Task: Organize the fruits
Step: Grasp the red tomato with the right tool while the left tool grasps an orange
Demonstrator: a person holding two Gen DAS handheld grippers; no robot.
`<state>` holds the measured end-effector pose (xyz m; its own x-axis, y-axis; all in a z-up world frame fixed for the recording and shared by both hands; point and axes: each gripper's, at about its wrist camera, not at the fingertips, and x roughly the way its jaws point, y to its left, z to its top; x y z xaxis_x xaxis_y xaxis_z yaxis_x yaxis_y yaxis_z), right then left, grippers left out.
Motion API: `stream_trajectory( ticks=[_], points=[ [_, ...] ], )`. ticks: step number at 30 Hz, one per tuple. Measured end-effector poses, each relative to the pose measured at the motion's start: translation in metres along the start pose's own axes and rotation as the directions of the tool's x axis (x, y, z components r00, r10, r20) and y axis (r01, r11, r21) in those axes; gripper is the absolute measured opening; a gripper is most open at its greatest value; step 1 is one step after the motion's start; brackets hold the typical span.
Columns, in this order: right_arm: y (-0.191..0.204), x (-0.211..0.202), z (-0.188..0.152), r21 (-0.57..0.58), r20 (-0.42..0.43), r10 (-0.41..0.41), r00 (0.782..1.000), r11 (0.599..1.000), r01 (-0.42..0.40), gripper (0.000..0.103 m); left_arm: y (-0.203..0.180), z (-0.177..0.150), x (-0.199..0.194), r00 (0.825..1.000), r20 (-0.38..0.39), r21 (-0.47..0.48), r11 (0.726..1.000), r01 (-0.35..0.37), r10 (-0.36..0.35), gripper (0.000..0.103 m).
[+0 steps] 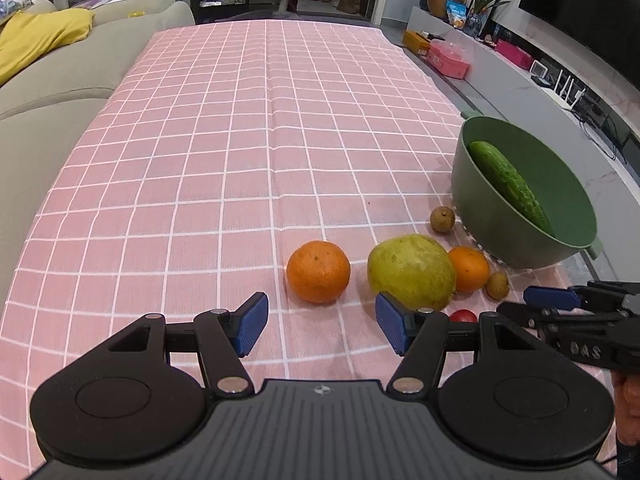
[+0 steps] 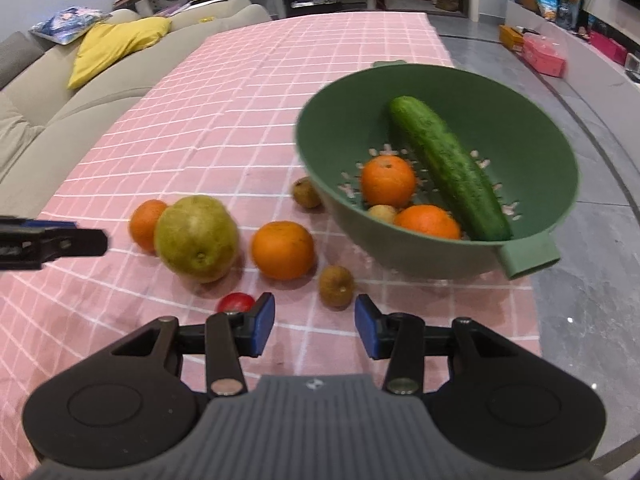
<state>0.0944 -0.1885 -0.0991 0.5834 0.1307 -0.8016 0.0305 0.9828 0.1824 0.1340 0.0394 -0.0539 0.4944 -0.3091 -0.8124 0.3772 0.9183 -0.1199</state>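
**Both grippers hang empty over loose fruit on the pink cloth**

The left gripper (image 1: 322,326) stands with its blue pads well apart and nothing between them. Just ahead of its gap lies an orange (image 1: 318,272) on the pink checked tablecloth (image 1: 224,152). Ahead of its right pad sits a large yellow-green fruit (image 1: 412,272), with a second orange (image 1: 469,269) touching or just behind that fruit on its far right side. A small red fruit (image 1: 463,315) peeps out just beyond the right pad's arm.

The right gripper (image 2: 315,330) is parted less widely, and its jaws are also empty. A small brown fruit (image 2: 336,286) lies just ahead of the gap, nearer the right pad. The small red fruit sits against the outer side of the left pad. Another small brown fruit (image 2: 307,193) lies farther ahead, beside the green colander (image 2: 532,258).

The colander stands ahead and to the right of the right gripper. It holds a cucumber (image 2: 450,168), two oranges (image 2: 388,181) and a small pale fruit (image 2: 382,213).
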Motion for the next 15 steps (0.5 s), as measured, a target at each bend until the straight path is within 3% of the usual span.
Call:
stream_trajectory(
  ticks=[15],
  points=[
    [0.035,0.018,-0.005,-0.106,-0.03,0.095,0.995,0.99,-0.098,0.042,0.01,0.024,0.023,1.0,0.013,-0.01,1.0,-0.016,0.017,0.073]
  ],
)
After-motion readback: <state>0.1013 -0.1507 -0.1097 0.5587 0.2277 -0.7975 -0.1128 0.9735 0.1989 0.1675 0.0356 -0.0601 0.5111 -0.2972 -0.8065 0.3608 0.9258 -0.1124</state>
